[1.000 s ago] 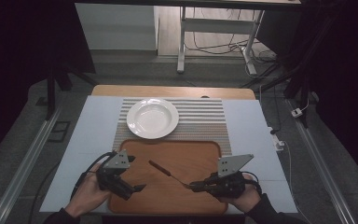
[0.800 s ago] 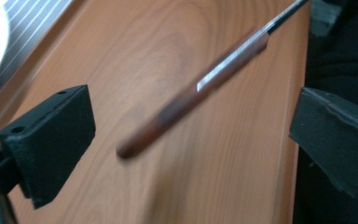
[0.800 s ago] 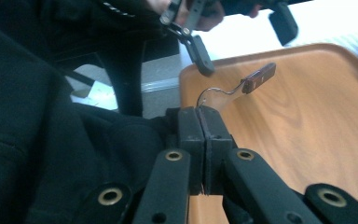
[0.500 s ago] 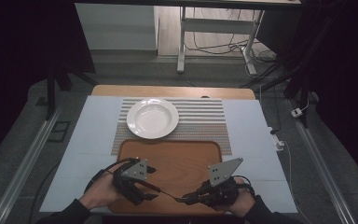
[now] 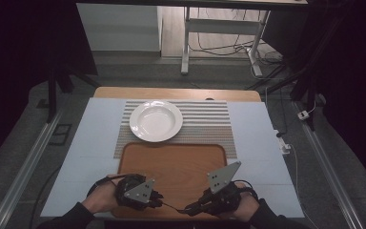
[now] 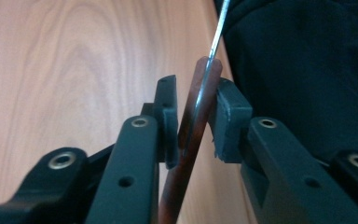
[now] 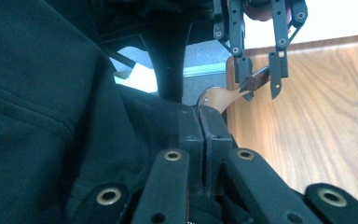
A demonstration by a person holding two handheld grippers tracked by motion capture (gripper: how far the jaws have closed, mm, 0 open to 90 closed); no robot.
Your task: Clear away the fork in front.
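A knife with a brown wooden handle (image 6: 186, 154) and a thin metal blade (image 7: 216, 99) hangs between my two grippers over the near edge of the wooden tray (image 5: 171, 162). My right gripper (image 7: 204, 121) is shut on the blade, and it sits at the bottom right in the high view (image 5: 190, 210). My left gripper (image 6: 196, 109) has just been closing its jaws, and both pads now touch the handle. In the high view the left gripper (image 5: 158, 200) faces the right one, with the knife (image 5: 174, 207) spanning the short gap.
A white plate (image 5: 156, 120) rests on a striped placemat (image 5: 209, 119) beyond the tray. A pale blue cover (image 5: 90, 143) lies over the table. A dark sleeve (image 7: 37, 116) hangs close beside the right gripper. Cables (image 5: 290, 157) trail off the table's right side.
The knife has come from the middle of the tray to its near edge, carried by the right gripper. The left gripper moved right to the handle and its jaws closed around it.
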